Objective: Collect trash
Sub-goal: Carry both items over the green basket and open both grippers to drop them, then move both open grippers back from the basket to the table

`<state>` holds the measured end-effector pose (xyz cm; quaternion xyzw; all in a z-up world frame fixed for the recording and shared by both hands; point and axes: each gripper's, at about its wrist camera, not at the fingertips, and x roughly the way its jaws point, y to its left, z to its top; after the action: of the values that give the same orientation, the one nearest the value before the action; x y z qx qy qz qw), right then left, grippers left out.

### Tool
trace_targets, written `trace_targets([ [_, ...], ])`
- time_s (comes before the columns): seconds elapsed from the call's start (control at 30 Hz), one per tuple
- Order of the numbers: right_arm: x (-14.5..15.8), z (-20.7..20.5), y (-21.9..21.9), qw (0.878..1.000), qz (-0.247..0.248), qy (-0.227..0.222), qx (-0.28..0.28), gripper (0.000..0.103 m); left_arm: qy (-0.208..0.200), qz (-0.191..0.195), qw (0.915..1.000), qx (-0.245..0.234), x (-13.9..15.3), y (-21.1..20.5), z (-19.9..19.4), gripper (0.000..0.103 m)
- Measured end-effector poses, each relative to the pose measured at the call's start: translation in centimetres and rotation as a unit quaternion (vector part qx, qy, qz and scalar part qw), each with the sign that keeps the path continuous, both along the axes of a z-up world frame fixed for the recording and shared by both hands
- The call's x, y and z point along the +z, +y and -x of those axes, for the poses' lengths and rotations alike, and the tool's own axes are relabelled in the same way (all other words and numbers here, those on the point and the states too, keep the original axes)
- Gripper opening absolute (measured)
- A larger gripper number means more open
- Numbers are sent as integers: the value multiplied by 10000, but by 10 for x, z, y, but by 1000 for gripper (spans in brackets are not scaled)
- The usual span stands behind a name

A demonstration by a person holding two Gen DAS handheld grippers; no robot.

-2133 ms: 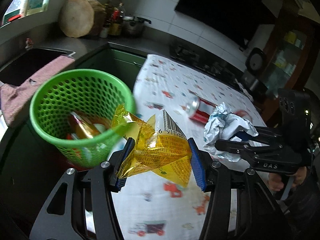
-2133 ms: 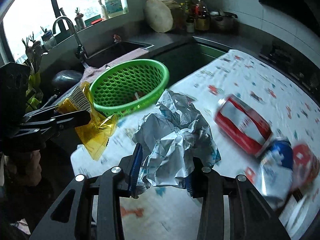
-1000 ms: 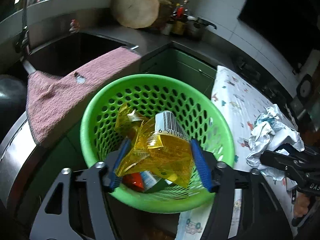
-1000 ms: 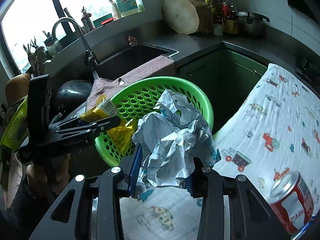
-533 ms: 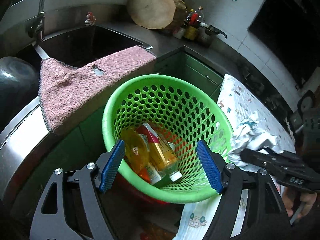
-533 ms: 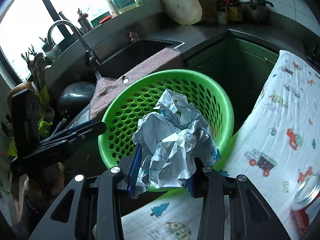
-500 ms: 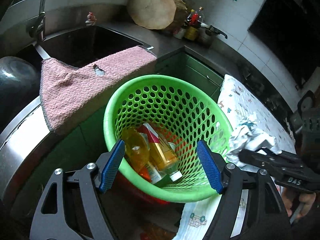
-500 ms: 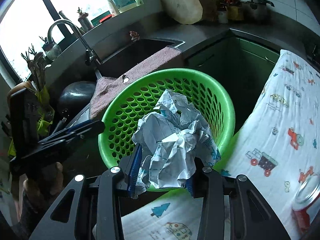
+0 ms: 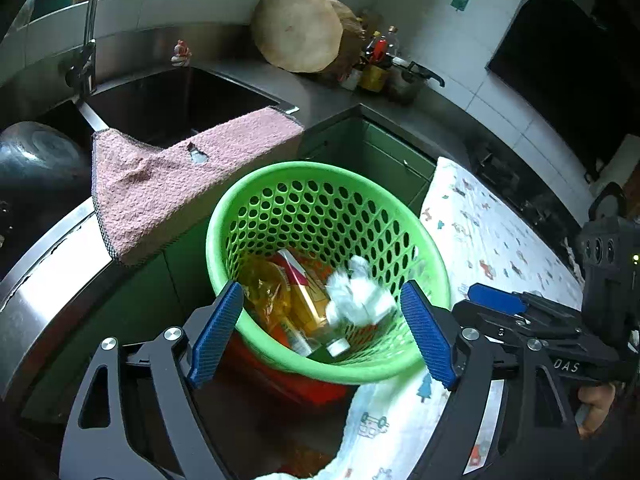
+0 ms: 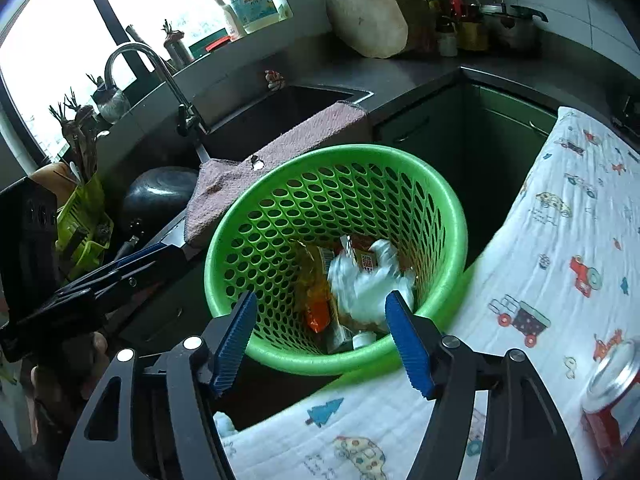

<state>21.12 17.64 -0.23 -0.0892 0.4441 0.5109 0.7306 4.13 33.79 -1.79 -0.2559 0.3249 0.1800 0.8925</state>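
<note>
Green basket (image 10: 452, 216) holds crumpled paper (image 10: 368, 284) and yellow wrapper (image 9: 266, 294); both hand-held grippers gape empty.

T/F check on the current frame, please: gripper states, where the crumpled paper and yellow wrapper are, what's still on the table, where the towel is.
1. Both grippers are open and empty. True: the left gripper and right gripper each show spread fingers with nothing between them.
2. The crumpled paper is still on the tablecloth. False: it is inside the green basket, blurred.
3. The yellow wrapper is in the basket. True.
4. No trash is left on the table. False: a red can stands on the tablecloth.
5. The pink towel lies in the basket. False: it drapes over the sink edge beside it.
</note>
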Motion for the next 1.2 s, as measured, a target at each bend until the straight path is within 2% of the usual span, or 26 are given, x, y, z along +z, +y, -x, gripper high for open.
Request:
trace_targets([
  [0.13, 8, 4, -19, 9999, -27, -93, -92, 70, 35, -102, 9999, -62, 7, -15, 4, 84],
  [0.37, 22, 10, -77, 9987, -82, -250, -442, 73, 27, -95, 9994, -338, 14, -47, 8, 84],
  [0.4, 24, 11, -84, 9983, -77, -276, -499, 75, 19, -97, 9993, -372, 16, -53, 8, 88],
  [0.47, 28, 14, -107, 9974, -53, -333, -642, 76, -15, -98, 9991, -423, 19, -65, 9, 91],
  [0.73, 39, 20, -205, 9909, 20, -570, -1222, 79, -81, -145, 9949, -993, 31, -125, 0, 91],
  [0.97, 38, 21, -300, 9791, 124, -695, -1905, 86, -22, -82, 9904, -1376, 30, -171, -16, 92],
  [1.2, 35, 15, -383, 9631, 185, -722, -2585, 86, 65, -53, 9845, -1751, 29, -212, -34, 92],
])
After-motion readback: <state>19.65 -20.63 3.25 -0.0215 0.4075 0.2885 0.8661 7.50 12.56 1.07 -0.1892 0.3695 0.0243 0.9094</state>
